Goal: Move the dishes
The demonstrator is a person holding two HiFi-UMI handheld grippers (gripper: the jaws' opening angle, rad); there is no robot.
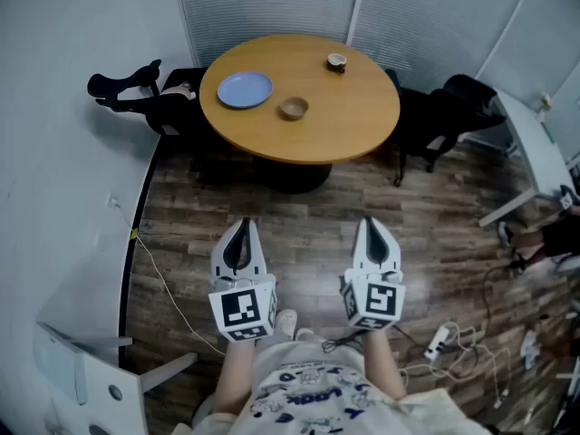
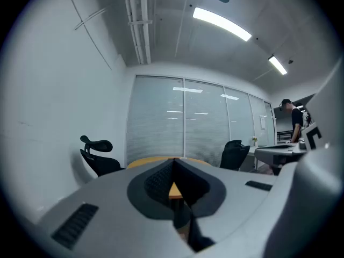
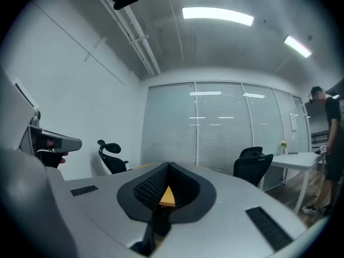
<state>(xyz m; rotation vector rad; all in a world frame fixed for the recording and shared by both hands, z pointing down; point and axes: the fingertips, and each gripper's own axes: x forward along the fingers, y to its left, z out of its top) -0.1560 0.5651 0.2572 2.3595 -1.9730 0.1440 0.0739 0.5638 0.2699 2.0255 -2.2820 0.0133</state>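
Head view, looking steeply down. A wood floor (image 1: pixel 299 234) fills most of the field. A round table (image 1: pixel 353 116) stands at 12 o'clock, well apart from the person. A white desk (image 1: pixel 536 148) runs along the edge at 3 o'clock. One black chair (image 1: pixel 145 93) stands at the table's 9 o'clock side, and a second chair (image 1: pixel 458 107) at its 3 o'clock side. The left gripper (image 1: pixel 242 225) and right gripper (image 1: pixel 373 223) are held side by side at 6 o'clock, both over the floor, both pointing toward the table and short of it. Each gripper's jaws are closed tip to tip with nothing between them, as the left gripper view (image 2: pixel 173 164) and the right gripper view (image 3: pixel 166 168) confirm; in both, a slice of the tabletop shows through the gap behind the tips. Three dishes rest on the table, none touching another. The blue plate (image 1: pixel 245 89) lies at 9 o'clock on the top. The bowl (image 1: pixel 294 108) sits just beside it, toward the centre. The cup (image 1: pixel 337 62) stands near the rim at 12 o'clock. A power strip (image 1: pixel 439 338) with cables lies on the floor at 4 o'clock.
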